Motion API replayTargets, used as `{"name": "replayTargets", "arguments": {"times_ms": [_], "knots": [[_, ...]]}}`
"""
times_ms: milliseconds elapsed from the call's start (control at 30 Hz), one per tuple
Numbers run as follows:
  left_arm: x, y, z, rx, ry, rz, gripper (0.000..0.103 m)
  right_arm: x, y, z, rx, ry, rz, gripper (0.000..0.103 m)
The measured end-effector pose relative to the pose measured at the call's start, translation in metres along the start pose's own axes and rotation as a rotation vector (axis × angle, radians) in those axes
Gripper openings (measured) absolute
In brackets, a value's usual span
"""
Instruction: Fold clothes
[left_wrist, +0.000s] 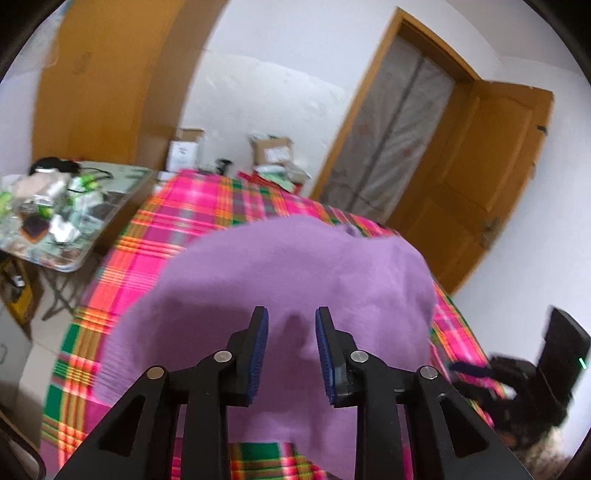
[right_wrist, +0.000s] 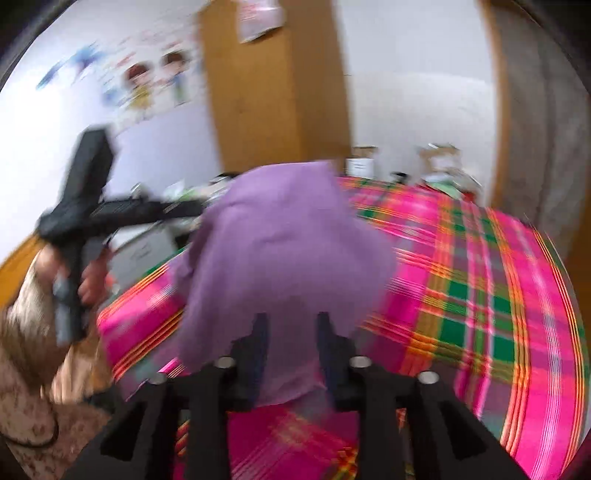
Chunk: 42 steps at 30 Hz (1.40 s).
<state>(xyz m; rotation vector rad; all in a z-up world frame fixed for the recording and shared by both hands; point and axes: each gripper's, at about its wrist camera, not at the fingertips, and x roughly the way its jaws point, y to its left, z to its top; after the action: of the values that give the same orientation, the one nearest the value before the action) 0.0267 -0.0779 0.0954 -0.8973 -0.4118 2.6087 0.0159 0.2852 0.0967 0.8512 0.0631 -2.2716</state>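
Presently the purple garment (left_wrist: 295, 280) lies spread over the plaid bed cover (left_wrist: 177, 221), apparently for folding, with the left tool (left_wrist: 291, 354) parted and gripping nothing above it and the right tool (right_wrist: 291, 354), blurred, likewise parted over its near edge.

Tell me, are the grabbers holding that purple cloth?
No. The left gripper is open over the purple cloth, gripping nothing. The right gripper looks open too, though that view is blurry.
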Motion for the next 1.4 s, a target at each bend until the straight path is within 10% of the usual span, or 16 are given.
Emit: {"name": "replayTargets", "arguments": {"times_ms": [67,400,533,667,1400], "knots": [[0.004,-0.009,-0.003,0.018,0.028,-0.042,0.051,0.007,-0.013,-0.002,0.079,0.003,0.021,0.042],[0.044,-0.023,-0.019,0.042,0.176,0.009,0.053,0.059,-0.050,-0.009,0.362,0.033,0.241,0.043],[0.049,-0.020,-0.016,0.043,0.165,0.000,0.027,0.069,-0.046,0.000,0.346,0.005,0.273,0.014],[0.049,-0.012,-0.008,0.034,0.135,0.021,0.011,0.077,-0.028,0.014,0.268,-0.020,0.274,0.011],[0.035,0.077,0.006,-0.132,0.062,0.213,0.007,0.160,0.038,0.064,0.221,0.003,0.458,0.011]]}}
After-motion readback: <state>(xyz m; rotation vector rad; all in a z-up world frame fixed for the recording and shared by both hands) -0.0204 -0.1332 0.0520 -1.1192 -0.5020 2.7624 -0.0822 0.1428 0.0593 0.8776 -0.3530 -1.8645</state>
